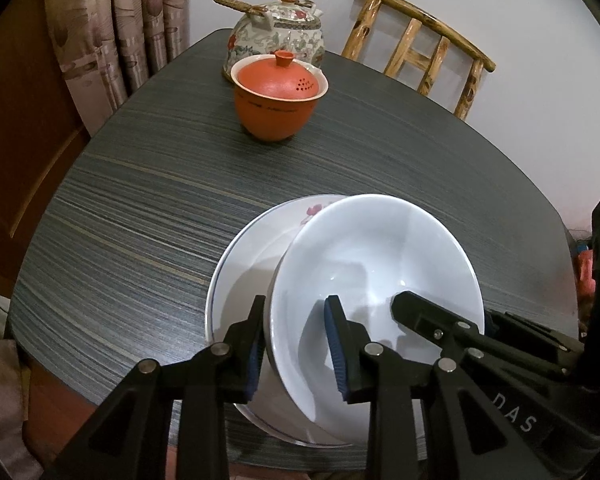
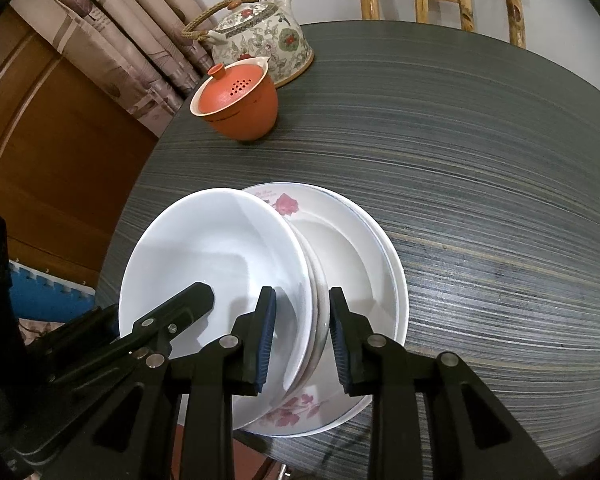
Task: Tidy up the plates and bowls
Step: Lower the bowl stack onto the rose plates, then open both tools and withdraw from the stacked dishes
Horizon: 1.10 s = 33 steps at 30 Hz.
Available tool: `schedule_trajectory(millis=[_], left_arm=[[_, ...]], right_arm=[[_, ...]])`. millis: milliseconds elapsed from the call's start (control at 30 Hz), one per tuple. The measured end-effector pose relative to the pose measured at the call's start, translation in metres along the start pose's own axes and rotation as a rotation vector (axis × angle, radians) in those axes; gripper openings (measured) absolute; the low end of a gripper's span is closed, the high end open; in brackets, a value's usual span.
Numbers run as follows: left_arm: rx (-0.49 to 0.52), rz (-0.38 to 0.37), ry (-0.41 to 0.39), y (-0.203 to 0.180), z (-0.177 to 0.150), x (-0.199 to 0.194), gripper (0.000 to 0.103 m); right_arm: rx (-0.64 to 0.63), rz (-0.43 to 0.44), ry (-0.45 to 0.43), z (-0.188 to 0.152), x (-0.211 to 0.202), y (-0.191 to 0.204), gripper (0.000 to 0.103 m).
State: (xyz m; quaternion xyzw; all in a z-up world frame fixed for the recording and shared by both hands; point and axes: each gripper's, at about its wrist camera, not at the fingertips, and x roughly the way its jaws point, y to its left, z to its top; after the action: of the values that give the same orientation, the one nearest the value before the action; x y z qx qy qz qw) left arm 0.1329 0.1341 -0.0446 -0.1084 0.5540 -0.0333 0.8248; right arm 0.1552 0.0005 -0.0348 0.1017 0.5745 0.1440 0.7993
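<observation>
Noted on the dark striped surface (image 1: 140,248): a stack of dishes at the near edge, just ahead of both cameras. Topmost, a plain white bowl (image 1: 376,280), tilted, seated in a flower-printed bowl (image 2: 288,412); beneath both, a broad white plate (image 1: 236,272) with a thin blue rim line.

Left hand-held gripper (image 1: 296,344): jaws spread fairly wide, straddling the near left rim of the white bowl, one blue pad outside the wall, the other inside. Clear gap visible between the inner pad and the bowl wall; outer pad close against the rim, contact not confirmable. No firm clamp observed.

Right hand-held gripper (image 2: 302,340): jaws likewise spread, straddling the rims of the white bowl and the flowered bowl on the near right side, left pad inside the white bowl, right pad over the plate. Gaps visible on both sides; nothing clamped.

Each view also catches a finger of the opposite hand-held gripper reaching into the white bowl.

Farther back on the surface, well apart from the stack: an orange lidded cup (image 1: 278,96), upright, lid in place with a small knob and perforations. Just behind it, a floral teapot (image 1: 276,32) with a woven handle, near the far edge. Beyond the surface: a bamboo chair (image 1: 420,44) at the far right against a pale wall, patterned curtains (image 1: 112,24) at the far left.
</observation>
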Motion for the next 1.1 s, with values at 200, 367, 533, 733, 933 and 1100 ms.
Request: schedule_trajectory(millis=[200,367,533,733,933,1100], left_arm=[[0.024,0.036,-0.006,-0.005,-0.002,-0.004,0.029],[0.025,0.048,-0.012,-0.005,-0.005,-0.008,0.029],[0.029,0.063,-0.021,-0.006,-0.006,-0.014,0.029],[0.037,0.069,-0.029,-0.008,-0.008,-0.018,0.029],[0.046,0.076,-0.054,-0.010,-0.013,-0.029,0.029],[0.054,0.090,-0.101,-0.016,-0.020,-0.044,0.033]], right_arm=[[-0.002,0.001,0.004,0.000,0.001,0.001,0.027],[0.007,0.000,0.000,-0.002,-0.002,0.001,0.031],[0.000,-0.009,-0.007,-0.002,-0.005,0.003,0.037],[-0.009,-0.021,-0.013,-0.001,-0.006,-0.001,0.046],[-0.013,-0.028,-0.037,-0.004,-0.013,-0.004,0.058],[-0.036,-0.045,-0.085,-0.010,-0.025,-0.005,0.066]])
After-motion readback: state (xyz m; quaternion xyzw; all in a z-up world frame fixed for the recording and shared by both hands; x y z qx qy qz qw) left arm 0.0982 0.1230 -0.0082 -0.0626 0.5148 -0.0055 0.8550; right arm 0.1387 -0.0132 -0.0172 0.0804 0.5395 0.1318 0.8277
